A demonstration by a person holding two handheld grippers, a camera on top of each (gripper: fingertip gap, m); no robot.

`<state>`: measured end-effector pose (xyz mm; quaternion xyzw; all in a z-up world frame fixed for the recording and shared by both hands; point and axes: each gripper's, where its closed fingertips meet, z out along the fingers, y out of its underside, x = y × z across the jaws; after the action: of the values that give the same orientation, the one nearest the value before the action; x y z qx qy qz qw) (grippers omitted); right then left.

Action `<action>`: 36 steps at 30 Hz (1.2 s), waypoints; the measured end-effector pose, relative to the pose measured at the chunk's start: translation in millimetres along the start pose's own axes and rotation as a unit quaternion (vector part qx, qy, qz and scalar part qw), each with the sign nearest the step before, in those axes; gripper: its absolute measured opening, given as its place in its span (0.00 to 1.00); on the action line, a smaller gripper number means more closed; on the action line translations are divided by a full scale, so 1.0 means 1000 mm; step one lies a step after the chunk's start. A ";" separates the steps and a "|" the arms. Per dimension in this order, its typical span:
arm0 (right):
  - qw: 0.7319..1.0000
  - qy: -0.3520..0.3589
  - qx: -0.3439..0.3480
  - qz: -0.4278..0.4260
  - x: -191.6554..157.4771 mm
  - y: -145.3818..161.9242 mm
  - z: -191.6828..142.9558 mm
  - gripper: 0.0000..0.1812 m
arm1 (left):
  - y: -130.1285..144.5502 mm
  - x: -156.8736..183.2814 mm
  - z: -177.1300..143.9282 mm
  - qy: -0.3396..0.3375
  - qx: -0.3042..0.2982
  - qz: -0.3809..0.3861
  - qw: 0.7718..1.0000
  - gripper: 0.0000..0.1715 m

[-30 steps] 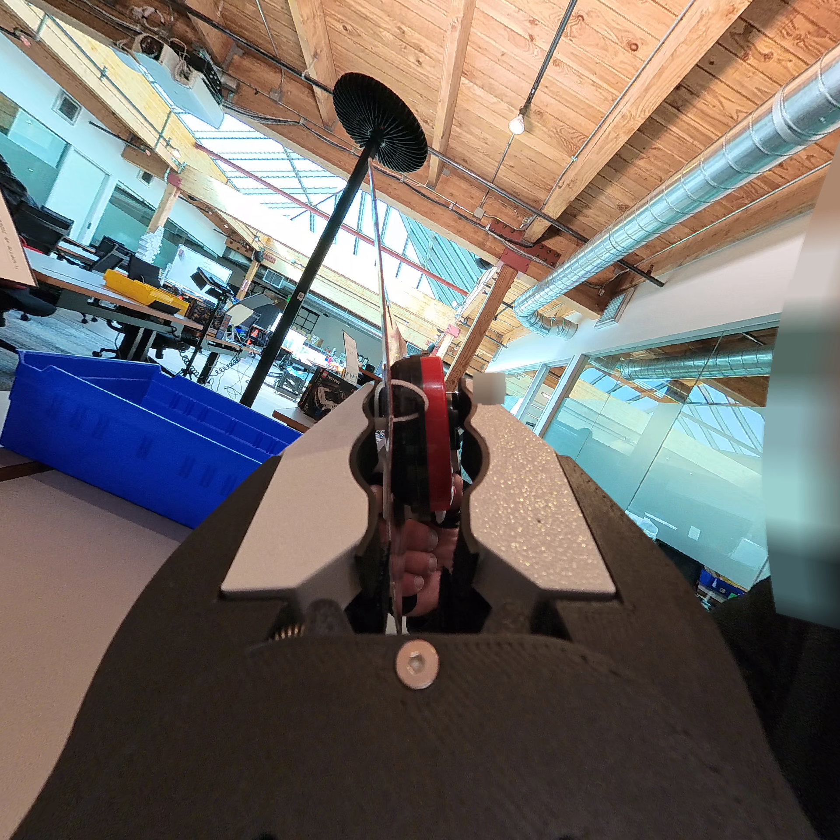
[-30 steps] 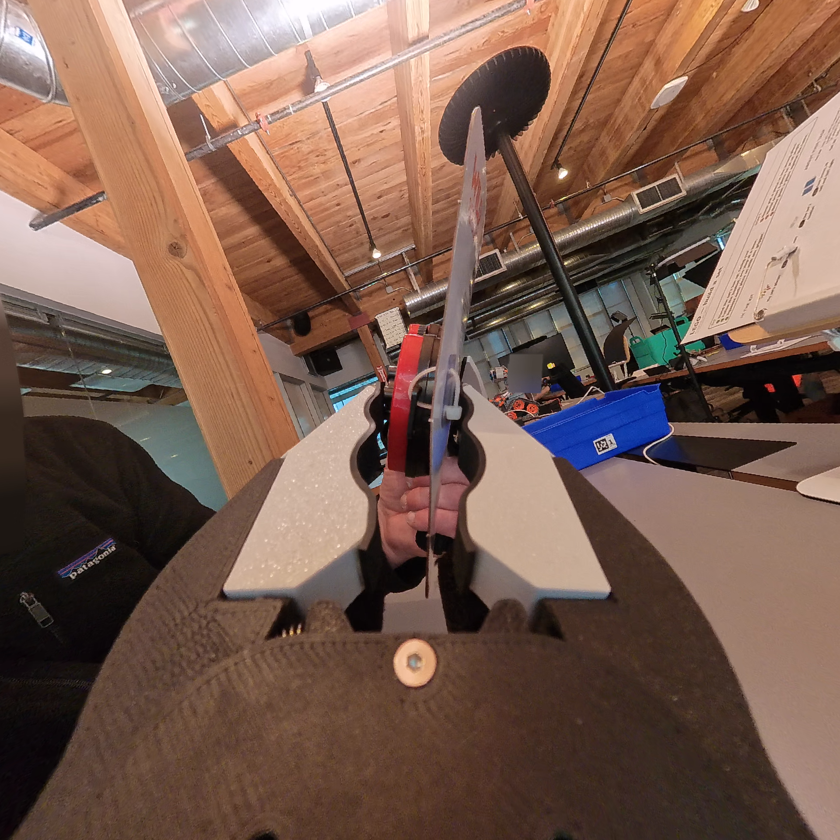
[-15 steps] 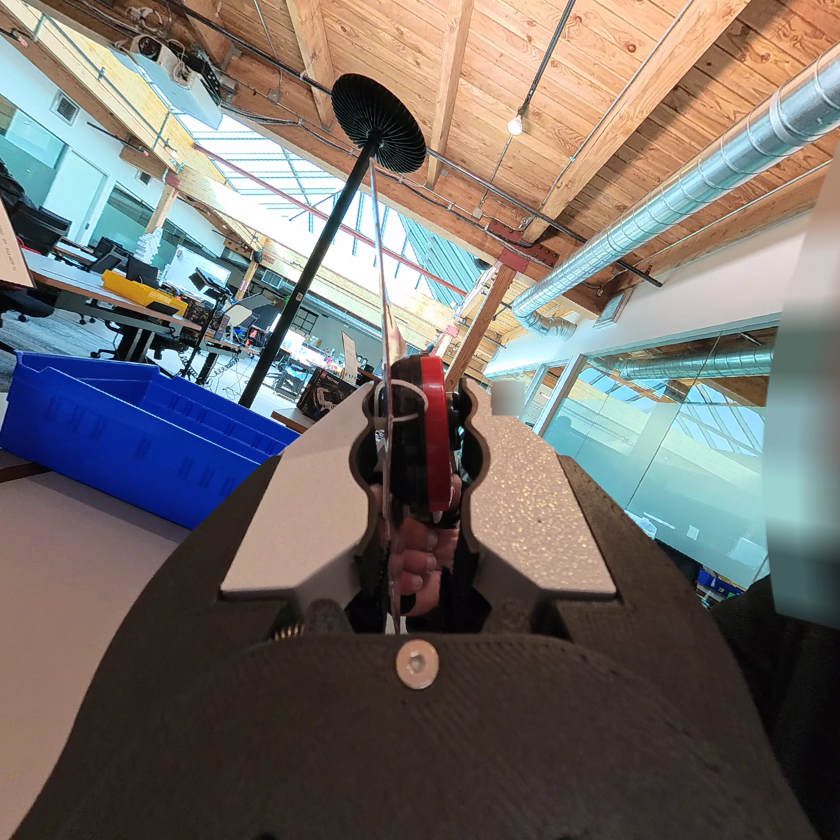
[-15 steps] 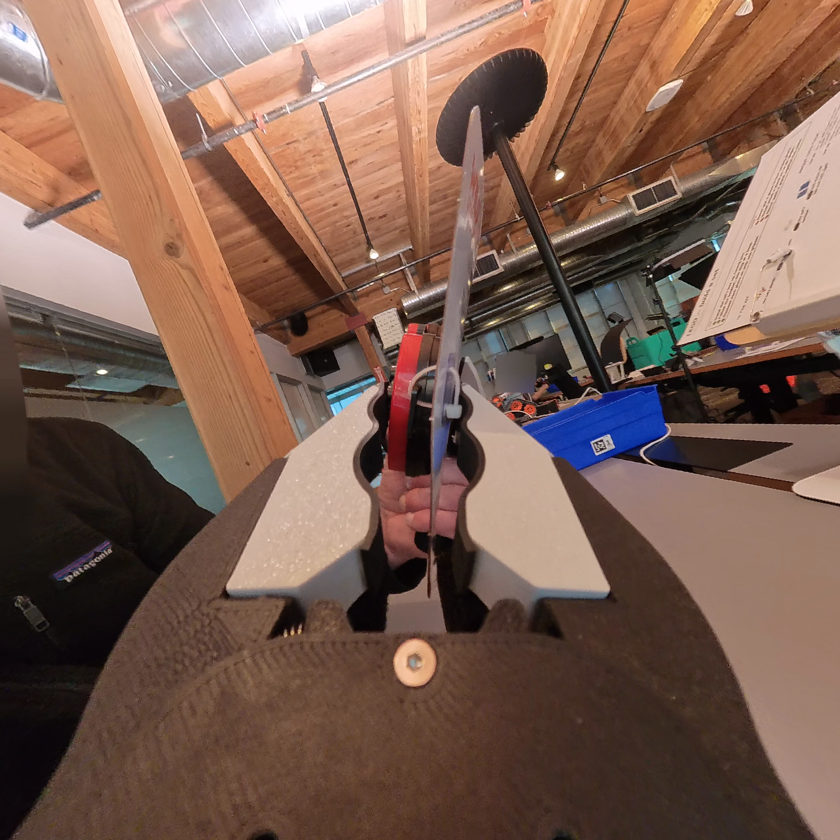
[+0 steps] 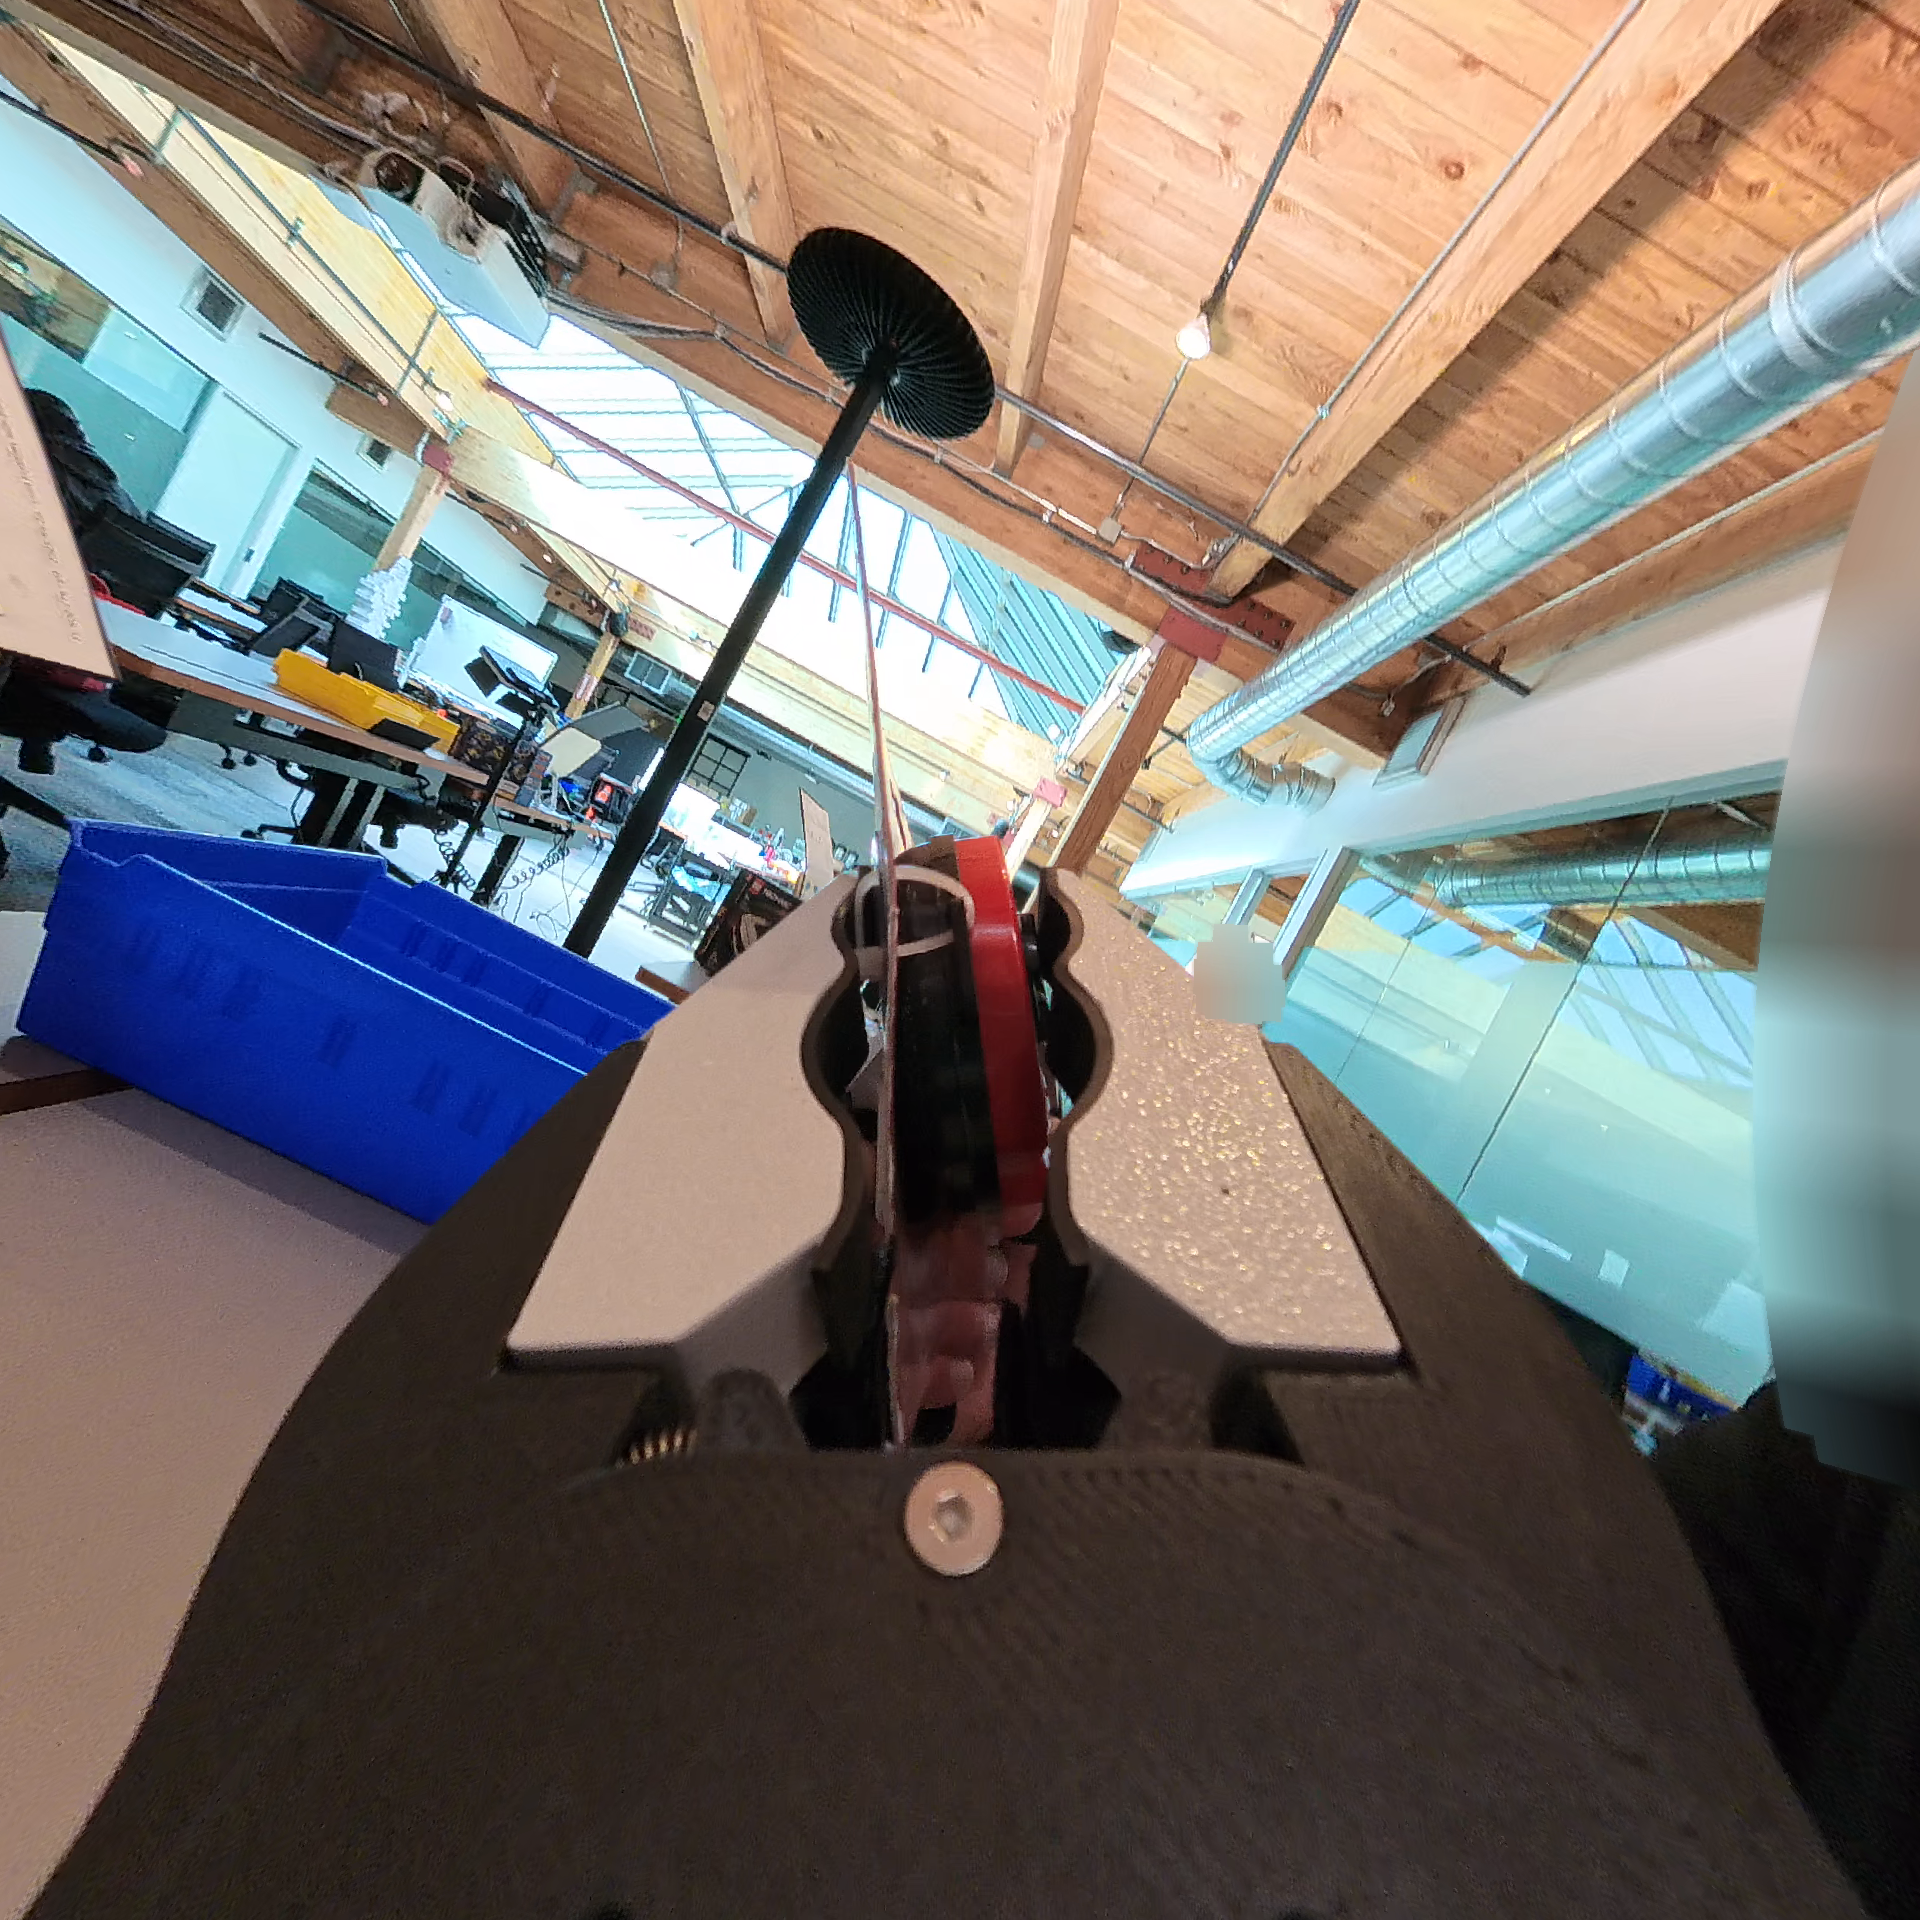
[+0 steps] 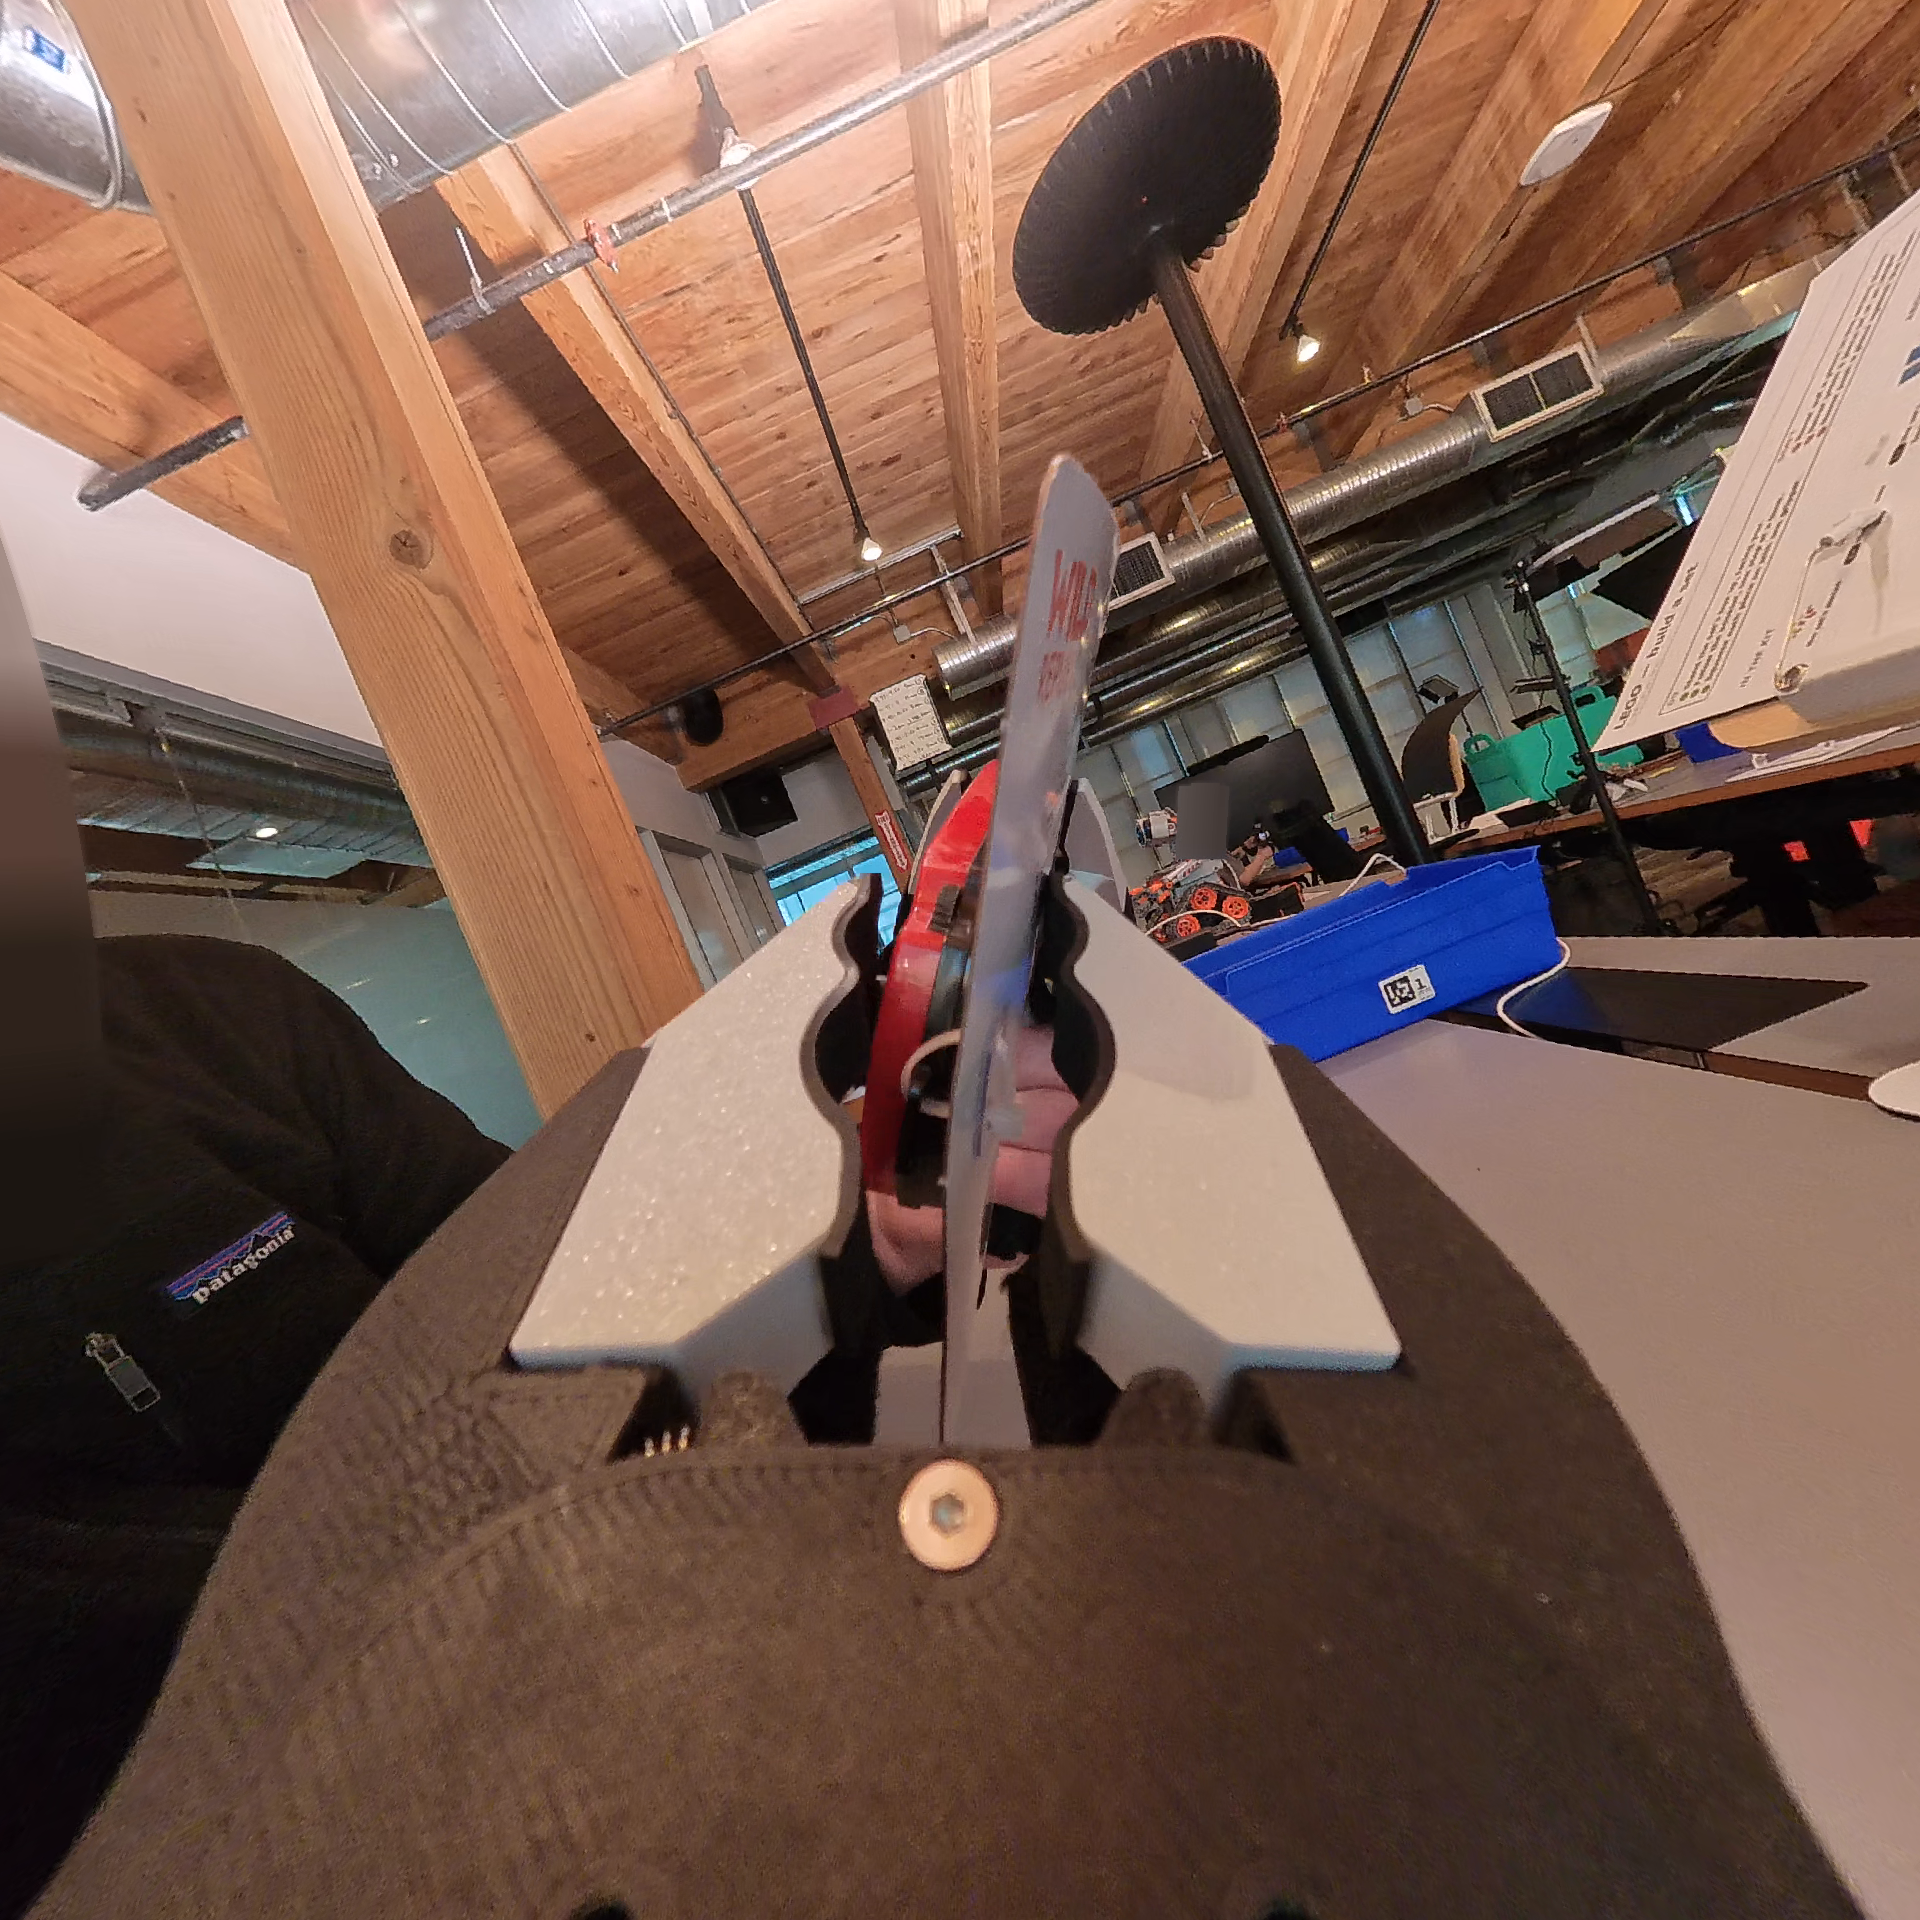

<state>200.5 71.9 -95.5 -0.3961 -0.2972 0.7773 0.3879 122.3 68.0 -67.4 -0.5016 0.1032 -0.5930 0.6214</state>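
My left gripper is shut on a red-and-black disc. A thin card is tied to the disc with a white zip tie and stands edge-on, rising well above the fingertips. A hand shows low in the gap behind it. My right gripper faces the same disc from the other side, with its jaws close on it. The card leans right here and shows part of its printed face. A hand shows behind it. Both grippers point upward, toward each other.
A blue bin sits on the grey table and also shows in the right wrist view. A black pole with a disc top rises behind it. A person's dark jacket is close. A wooden post and a white printed sheet stand nearby.
In the right wrist view the card and disc have tilted and the card's top has dropped lower. In the left wrist view the disc and card sit as before.
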 end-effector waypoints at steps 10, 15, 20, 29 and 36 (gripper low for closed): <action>0.999 0.022 -0.035 0.022 0.008 0.019 0.014 0.24 | -0.037 -0.005 -0.022 -0.009 0.123 -0.017 0.992 0.16; 0.997 0.045 -0.063 0.028 0.015 0.037 0.025 0.22 | -0.054 -0.005 -0.036 -0.003 0.170 -0.026 0.985 0.16; 0.996 0.059 -0.057 0.029 0.021 0.042 0.031 0.17 | -0.058 -0.011 -0.043 -0.010 0.197 -0.036 0.980 0.16; 0.996 0.060 -0.063 0.021 0.020 0.041 0.029 0.13 | -0.055 -0.017 -0.045 0.000 0.204 -0.056 0.977 0.17; 0.996 0.065 -0.060 0.015 0.019 0.036 0.025 0.12 | -0.049 -0.017 -0.042 0.012 0.192 -0.067 0.979 0.18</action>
<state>158.5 65.5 -117.7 -0.4730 -0.3115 0.7362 0.3705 56.2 71.6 -58.4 -0.3713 -0.0393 -0.6478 0.6640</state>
